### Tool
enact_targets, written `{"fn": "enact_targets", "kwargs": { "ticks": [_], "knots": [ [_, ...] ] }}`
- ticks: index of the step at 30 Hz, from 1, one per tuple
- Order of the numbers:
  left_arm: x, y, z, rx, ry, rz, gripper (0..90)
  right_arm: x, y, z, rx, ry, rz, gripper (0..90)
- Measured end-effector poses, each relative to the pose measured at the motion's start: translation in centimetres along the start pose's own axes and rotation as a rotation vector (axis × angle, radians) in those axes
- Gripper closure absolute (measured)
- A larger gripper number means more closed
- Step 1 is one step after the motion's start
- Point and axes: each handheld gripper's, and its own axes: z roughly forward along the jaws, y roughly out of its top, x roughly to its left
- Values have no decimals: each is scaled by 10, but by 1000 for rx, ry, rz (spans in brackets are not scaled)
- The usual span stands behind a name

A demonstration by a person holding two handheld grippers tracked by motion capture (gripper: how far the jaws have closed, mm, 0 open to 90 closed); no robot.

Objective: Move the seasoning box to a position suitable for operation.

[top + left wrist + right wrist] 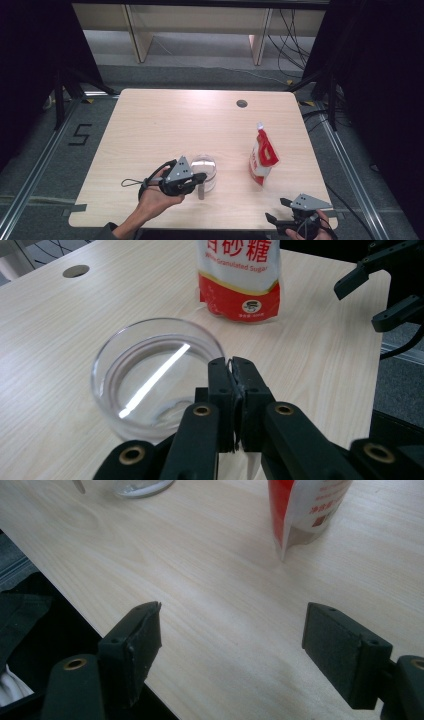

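Observation:
A clear glass bowl (205, 164) (150, 375) (142, 486) stands near the table's front middle. My left gripper (202, 179) (233, 365) hovers at the bowl's near rim, shut on a thin metal spoon (201, 192) (78, 485) that hangs down beside the bowl. A red and white sugar bag (262, 157) (239, 280) (305, 505) stands upright to the right of the bowl. Off the front right corner, my right gripper (277, 210) (232, 635) (362, 305) is open with nothing between its pads, pointing toward the bag.
The light wooden table (165, 120) has a round cable hole (242, 103) (76, 271) at the back right. Dark curtains flank both sides, and shelving with cables stands behind. My right gripper sits at the table's front edge.

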Motion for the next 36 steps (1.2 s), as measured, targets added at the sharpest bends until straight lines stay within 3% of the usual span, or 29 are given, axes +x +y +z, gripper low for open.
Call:
{"fn": "enact_targets", "kwargs": {
  "ticks": [4, 6, 7, 10, 14, 16, 17, 21, 23, 24, 25, 29, 32, 33, 36],
  "knots": [
    [3, -6, -6, 11, 14, -7, 865, 1, 0, 1, -3, 1, 11, 243],
    [5, -9, -8, 7, 13, 3, 862, 0, 0, 1, -5, -8, -8, 244],
    [3, -10, -9, -22, 21, -28, 853, 0, 0, 1, -7, 2, -1, 244],
    [2, -10, -12, -34, 16, -36, 837, 0, 0, 1, -6, -1, 4, 244],
    [-6, -9, -17, -68, 4, -38, 834, 0, 0, 1, -6, -2, 0, 244],
    [-14, -11, -18, -73, -3, -43, 830, 2, 0, 1, 2, 0, 21, 243],
    [-22, -15, -16, -85, -24, -60, 834, 0, 0, 1, -4, -7, -9, 244],
    [-32, -21, -10, -86, -55, -90, 867, 0, 1, 1, -4, -2, -10, 244],
    [-37, -25, -1, -70, -62, -101, 879, 3, 1, 1, 16, 13, 31, 244],
    [-37, -25, -1, -70, -62, -101, 882, 3, 1, 1, 16, 13, 31, 244],
    [-38, -26, 4, -71, -58, -104, 888, 0, 1, 1, 3, 6, -4, 244],
    [-38, -25, 12, -65, -43, -114, 893, 1, 1, 1, -2, 1, -1, 243],
    [-37, -26, 16, -54, -38, -96, 894, 1, 1, 2, 4, 12, 10, 244],
    [-37, -29, 21, -40, -31, -125, 894, 1, 1, 2, 3, 12, 7, 243],
    [-33, -31, 23, -42, -23, -149, 895, 1, 1, 2, -4, 3, -6, 243]
  ]
}}
